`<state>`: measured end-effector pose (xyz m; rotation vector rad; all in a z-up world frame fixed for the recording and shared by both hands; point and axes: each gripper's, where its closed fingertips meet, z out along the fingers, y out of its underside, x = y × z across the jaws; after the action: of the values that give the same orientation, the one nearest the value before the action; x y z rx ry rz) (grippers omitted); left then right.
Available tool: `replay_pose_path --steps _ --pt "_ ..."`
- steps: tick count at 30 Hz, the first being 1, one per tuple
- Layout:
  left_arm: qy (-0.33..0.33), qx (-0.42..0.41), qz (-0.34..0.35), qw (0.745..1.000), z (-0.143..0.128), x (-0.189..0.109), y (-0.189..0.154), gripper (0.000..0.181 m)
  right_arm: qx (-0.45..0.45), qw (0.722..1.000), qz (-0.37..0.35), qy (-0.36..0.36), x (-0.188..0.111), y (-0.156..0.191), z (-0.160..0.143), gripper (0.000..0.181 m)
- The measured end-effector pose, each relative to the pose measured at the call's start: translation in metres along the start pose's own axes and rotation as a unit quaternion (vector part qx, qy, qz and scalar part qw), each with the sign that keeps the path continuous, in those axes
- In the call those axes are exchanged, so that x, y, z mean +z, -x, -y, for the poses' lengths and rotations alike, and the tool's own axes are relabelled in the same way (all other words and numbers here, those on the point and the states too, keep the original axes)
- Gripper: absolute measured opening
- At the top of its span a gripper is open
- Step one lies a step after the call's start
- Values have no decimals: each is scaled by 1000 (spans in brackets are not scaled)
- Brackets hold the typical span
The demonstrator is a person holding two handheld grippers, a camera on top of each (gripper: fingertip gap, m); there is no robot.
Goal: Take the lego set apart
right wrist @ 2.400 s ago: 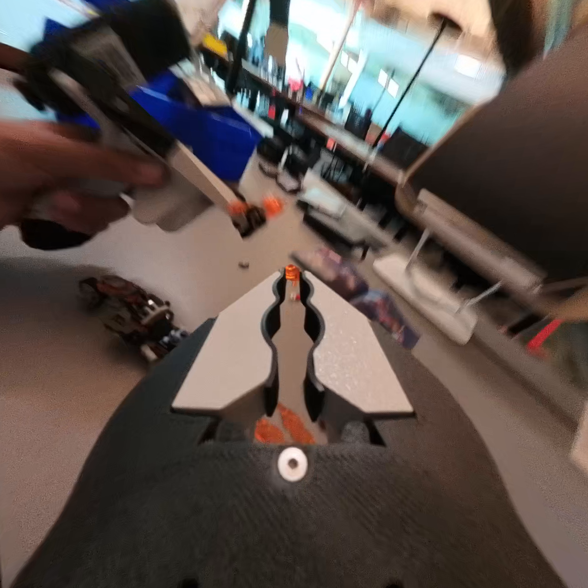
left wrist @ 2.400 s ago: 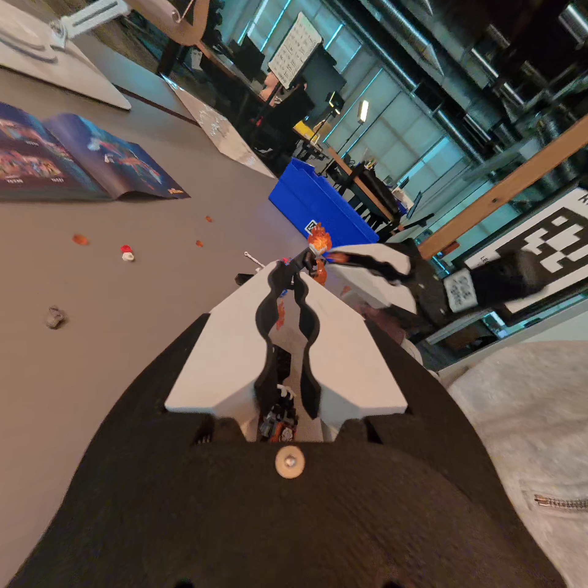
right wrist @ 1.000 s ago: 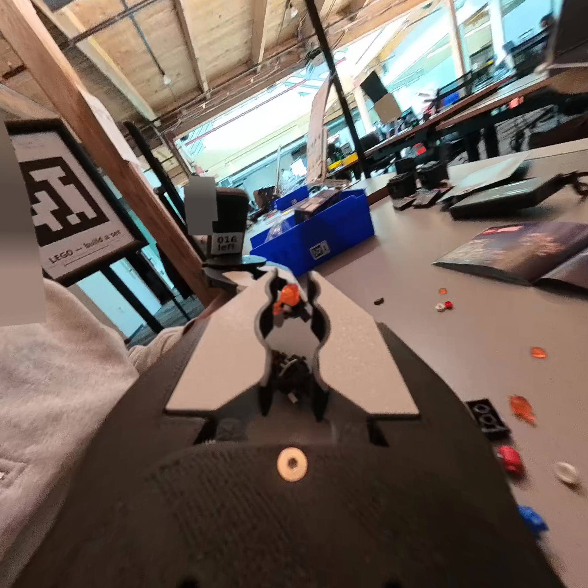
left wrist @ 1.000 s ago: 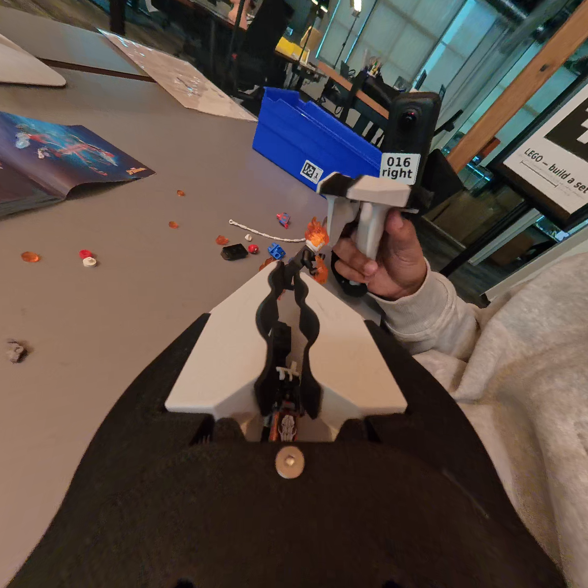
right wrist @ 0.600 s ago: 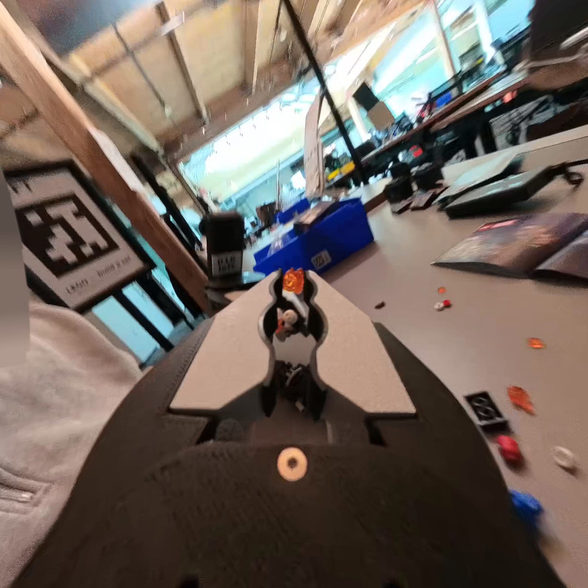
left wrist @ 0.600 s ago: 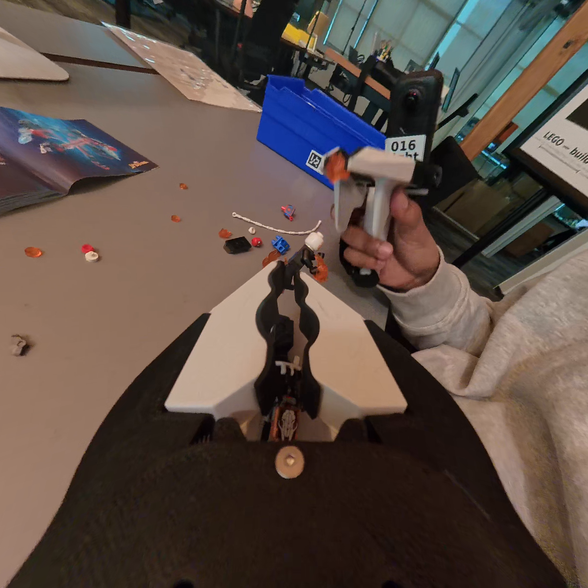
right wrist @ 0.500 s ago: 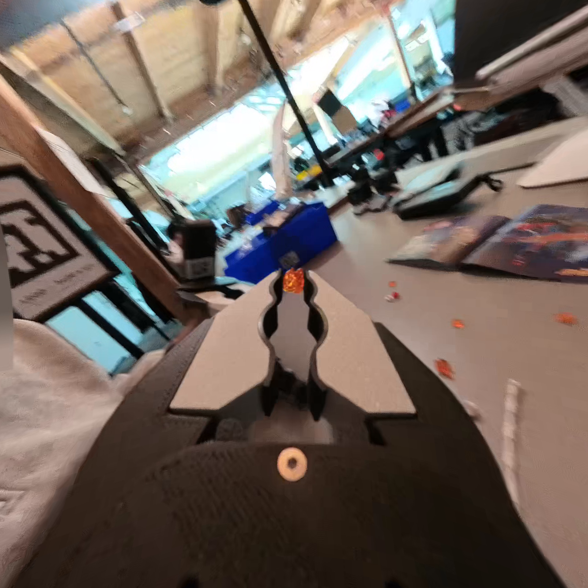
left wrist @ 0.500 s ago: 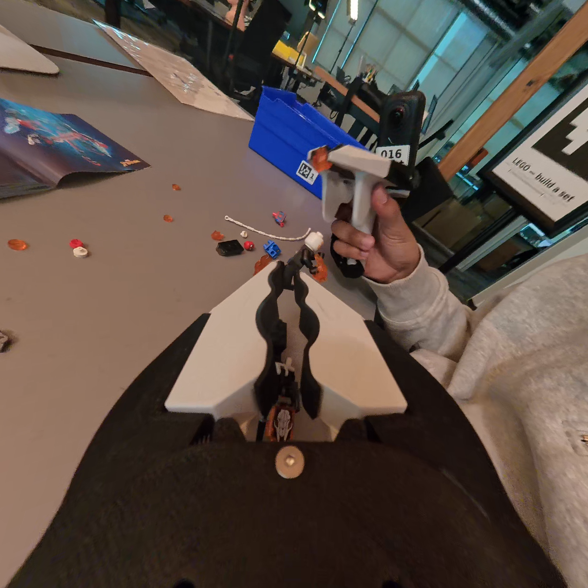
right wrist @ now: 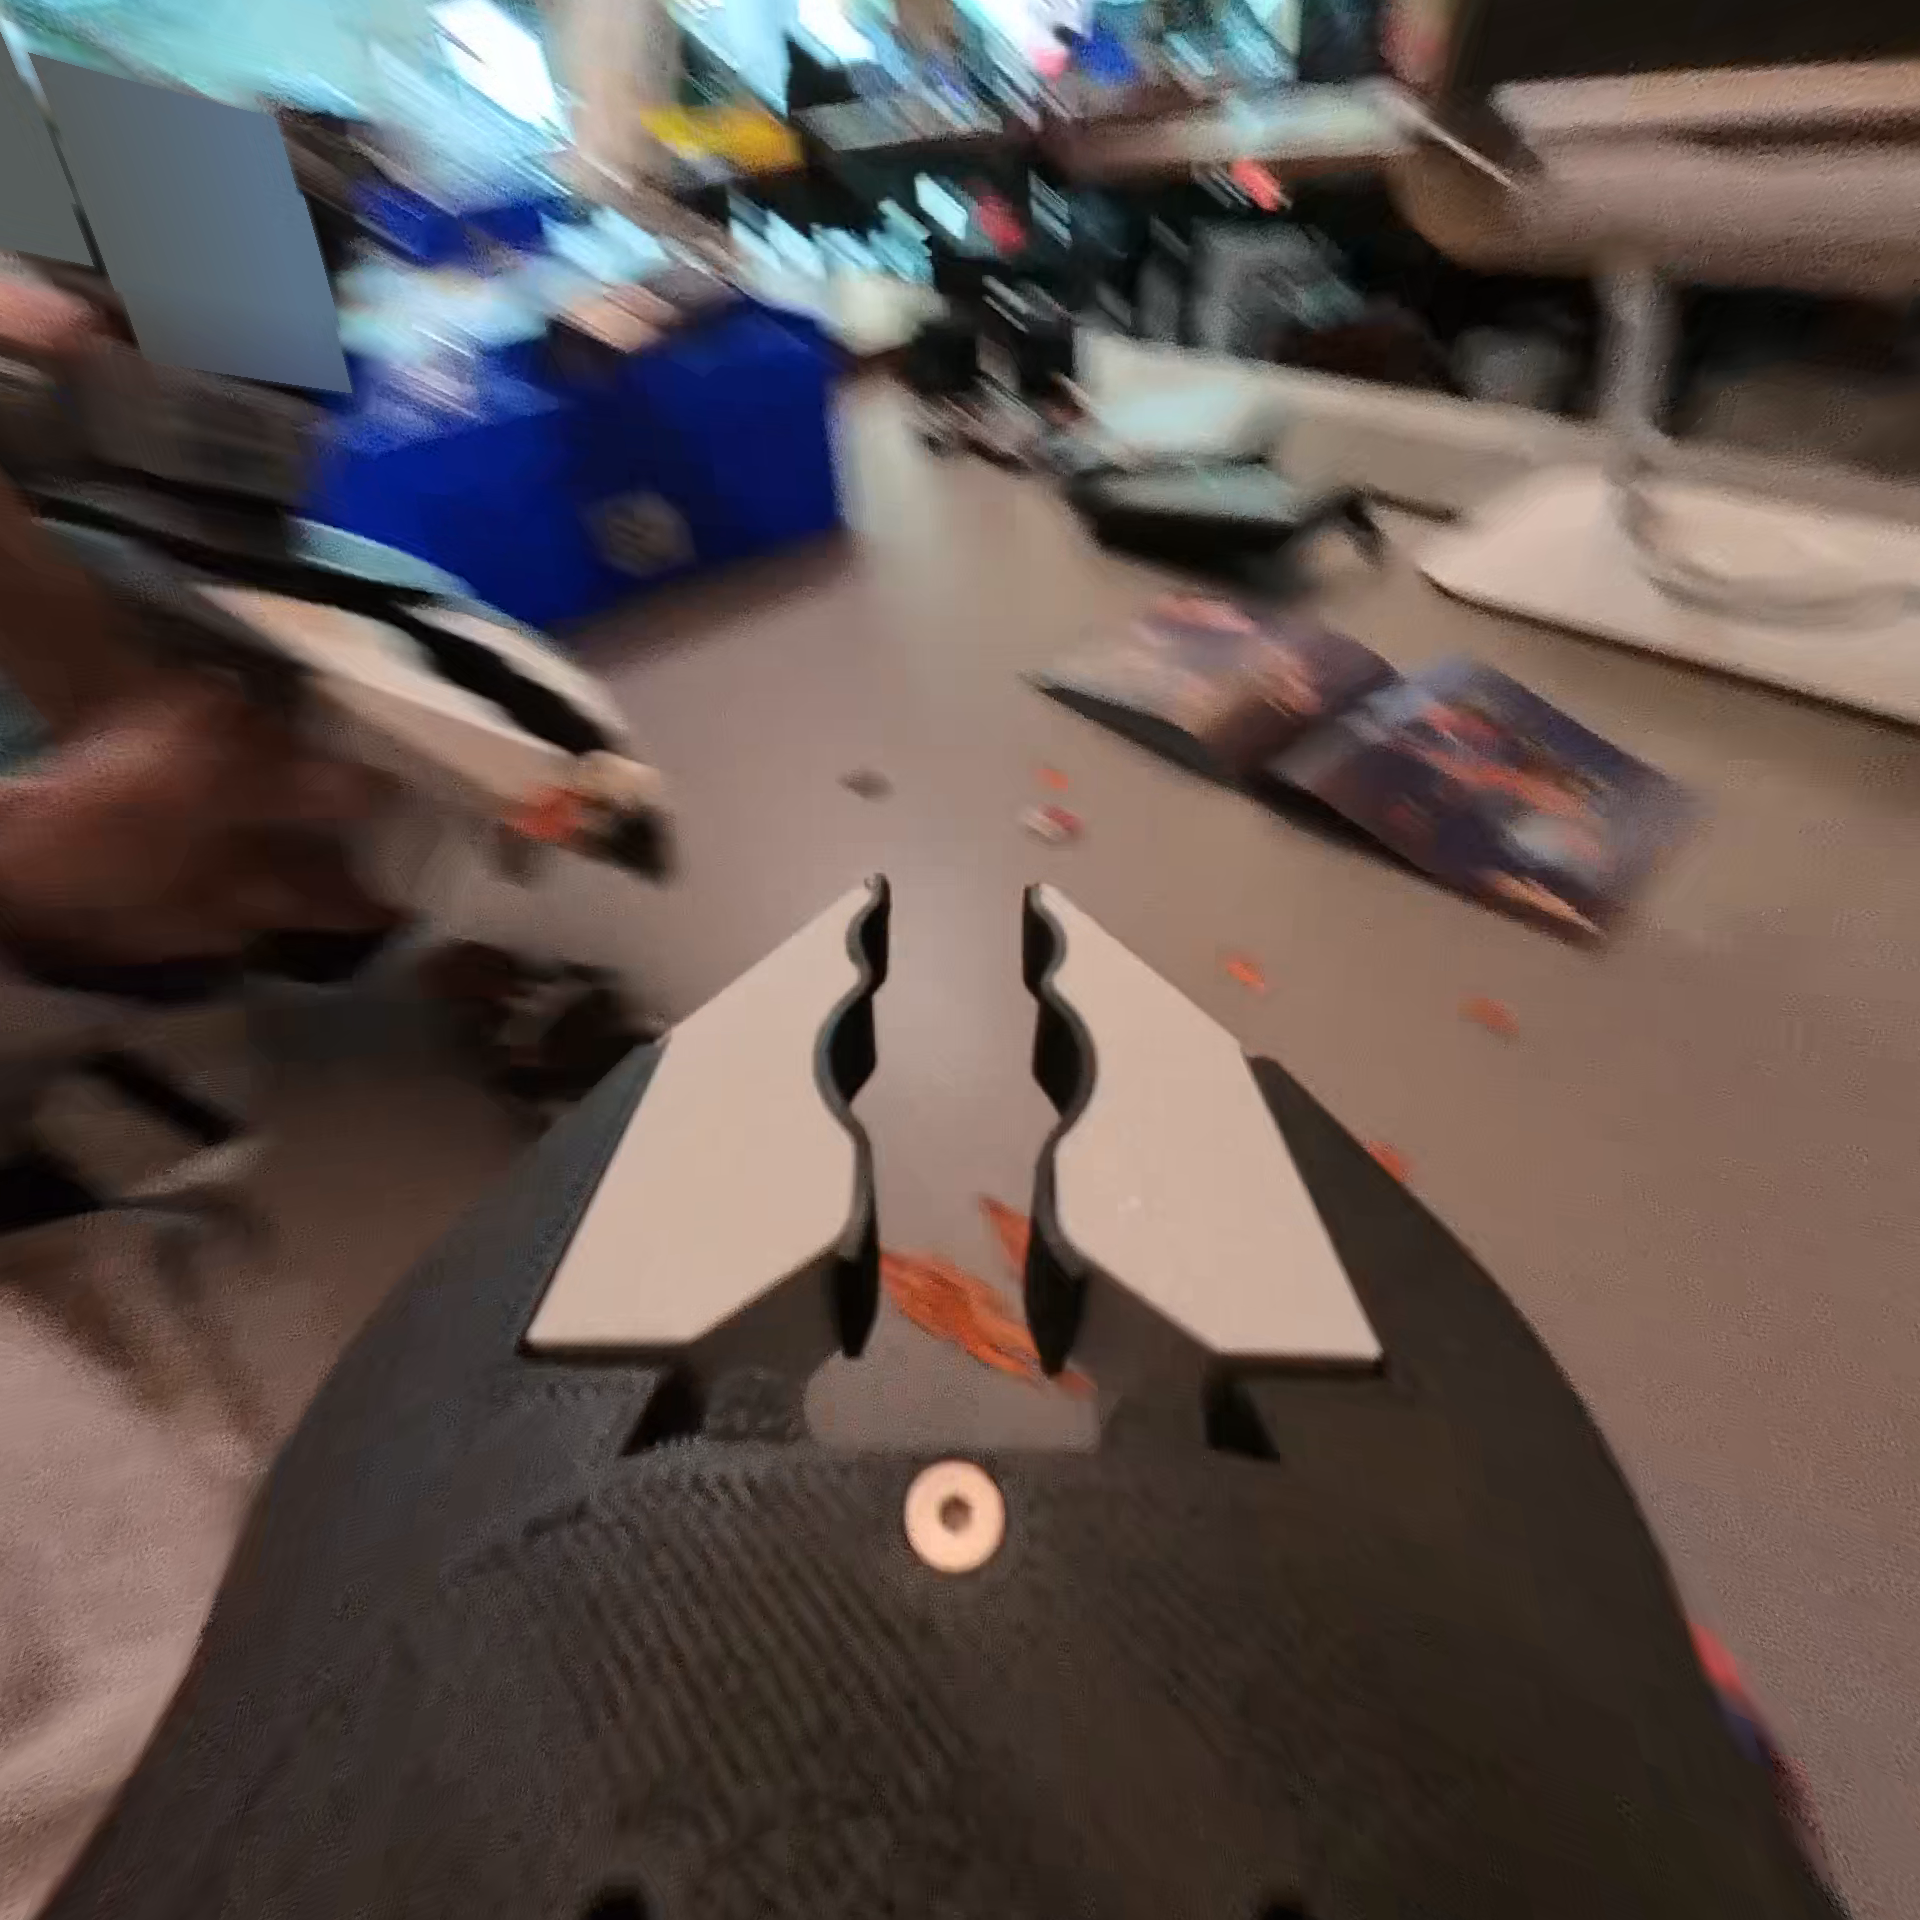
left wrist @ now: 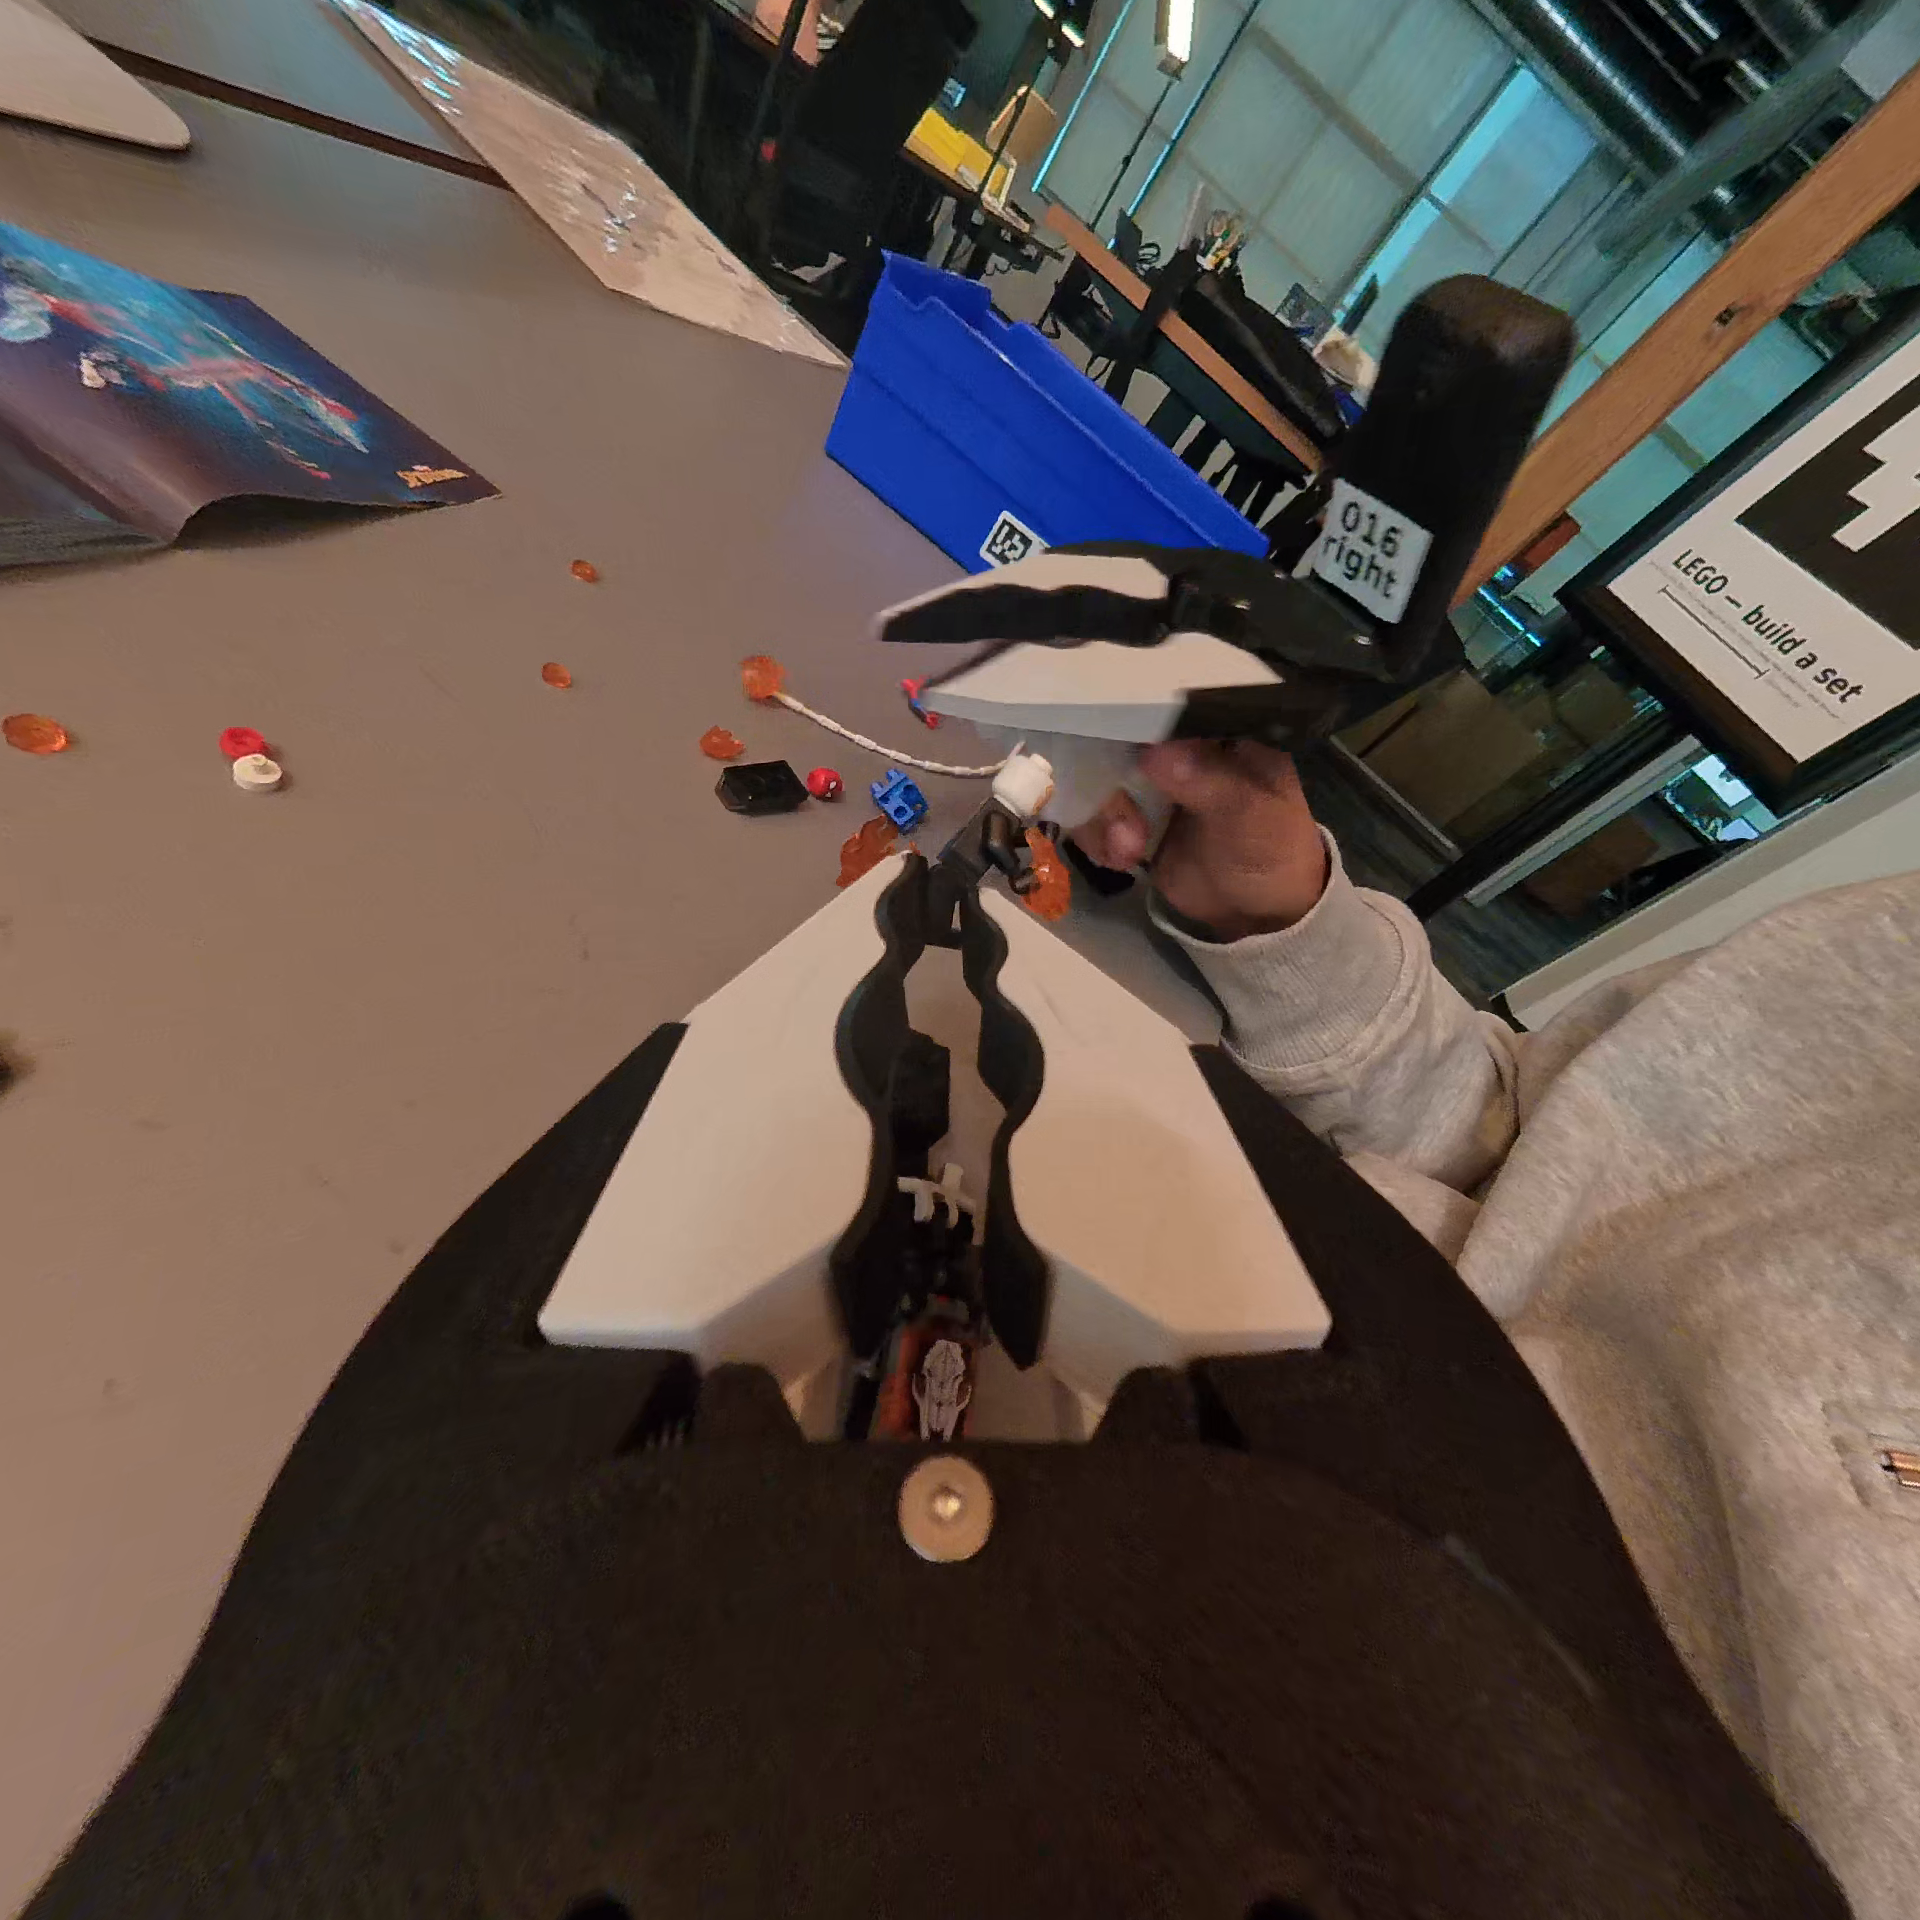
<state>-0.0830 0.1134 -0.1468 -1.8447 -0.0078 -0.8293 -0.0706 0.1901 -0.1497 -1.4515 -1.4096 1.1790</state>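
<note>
My left gripper [left wrist: 940, 904] is shut on the legs of a black minifigure [left wrist: 1000, 831] with a bare white head and an orange flame at its hand, held above the grey table [left wrist: 364, 987]. My right gripper [right wrist: 951, 904] is open and empty, and its view is blurred by motion. It also shows in the left wrist view [left wrist: 912, 657], level over the table just beyond the minifigure. An orange flame piece [left wrist: 764, 675] lies at the end of a white string [left wrist: 873, 743]. A dark motorcycle model with a skull front [left wrist: 940, 1371] sits under my left fingers.
Loose pieces lie ahead: a black plate [left wrist: 761, 787], a red stud [left wrist: 824, 781], a blue piece [left wrist: 900, 798], red and white rounds [left wrist: 249, 758] and orange bits. A blue bin [left wrist: 997, 447] stands behind them. An open booklet [left wrist: 187, 405] lies far left. The left gripper's tips are roughly 8 cm from the right gripper's. Measured from the fingertips, the black plate [left wrist: 761, 787] is 9 cm or so from the right gripper and 15 cm from the left.
The right gripper pulled the orange flame hair off the minifigure, swung away towards the table and opened. The flame is gone from its tips. The left gripper kept hold of the minifigure.
</note>
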Motion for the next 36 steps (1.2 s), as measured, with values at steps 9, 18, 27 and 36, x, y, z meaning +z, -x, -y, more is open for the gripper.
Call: replay_pose_path --steps 9,18,27,36 --pt "-5 -24 -45 999 1 2 -14 5 48 976 199 -77 5 80 25 8" --pt "-12 -33 -56 998 13 6 -23 5 131 959 216 -127 -2 70 41 7" --pt "33 -14 -7 999 -1 8 -11 5 266 912 194 -246 -20 27 68 6" --pt "-7 -22 -33 999 15 1 -18 5 111 989 -73 70 -6 -53 -29 8"
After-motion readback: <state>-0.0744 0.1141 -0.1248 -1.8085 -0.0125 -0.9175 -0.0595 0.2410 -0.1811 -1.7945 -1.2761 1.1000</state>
